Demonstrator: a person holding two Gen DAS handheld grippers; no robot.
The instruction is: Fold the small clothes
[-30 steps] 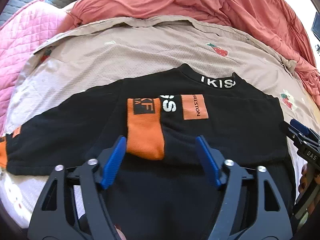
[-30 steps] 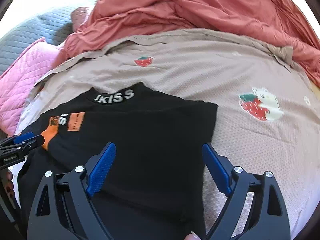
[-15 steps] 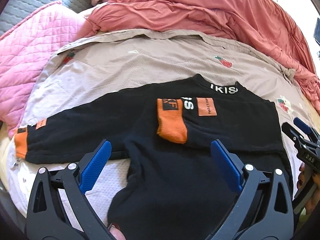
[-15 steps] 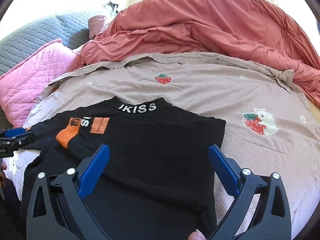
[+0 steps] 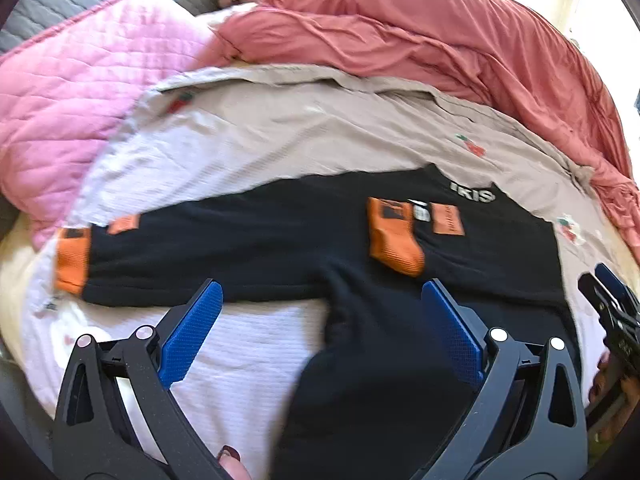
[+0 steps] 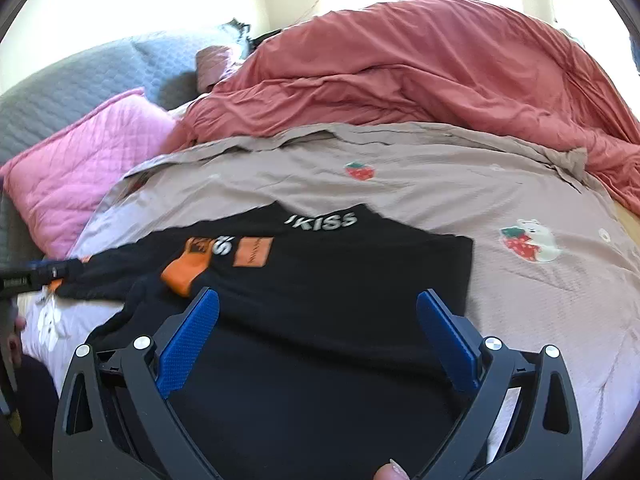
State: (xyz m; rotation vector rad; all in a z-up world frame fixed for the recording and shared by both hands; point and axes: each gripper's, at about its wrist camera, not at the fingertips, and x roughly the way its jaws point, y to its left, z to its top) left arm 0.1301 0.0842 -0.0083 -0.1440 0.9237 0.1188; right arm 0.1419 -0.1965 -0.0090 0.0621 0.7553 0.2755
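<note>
A black sweatshirt [image 5: 280, 240] with "KISS" at its collar lies flat on a beige strawberry-print blanket [image 5: 320, 128]. One sleeve is folded across the chest, and its orange cuff [image 5: 394, 246] rests by an orange patch. The other sleeve stretches out to the left and ends in an orange cuff [image 5: 72, 260]. My left gripper [image 5: 322, 296] hovers open above the sweatshirt's lower left side, holding nothing. My right gripper [image 6: 318, 300] hangs open and empty above the sweatshirt [image 6: 340, 280] body. Each gripper shows at the edge of the other's view: right gripper [image 5: 612, 308], left gripper [image 6: 28, 276].
A rumpled red duvet [image 5: 440, 40] is heaped along the far and right side of the bed. A pink quilted pillow [image 5: 72, 92] lies at the far left, with a grey quilted cushion [image 6: 80, 80] behind it. Bare blanket [image 6: 540, 300] stretches to the sweatshirt's right.
Both grippers have drawn back and up from the sweatshirt, and their jaws stand wider. The sleeve stays folded across the chest. More of the outstretched sleeve and the bed shows.
</note>
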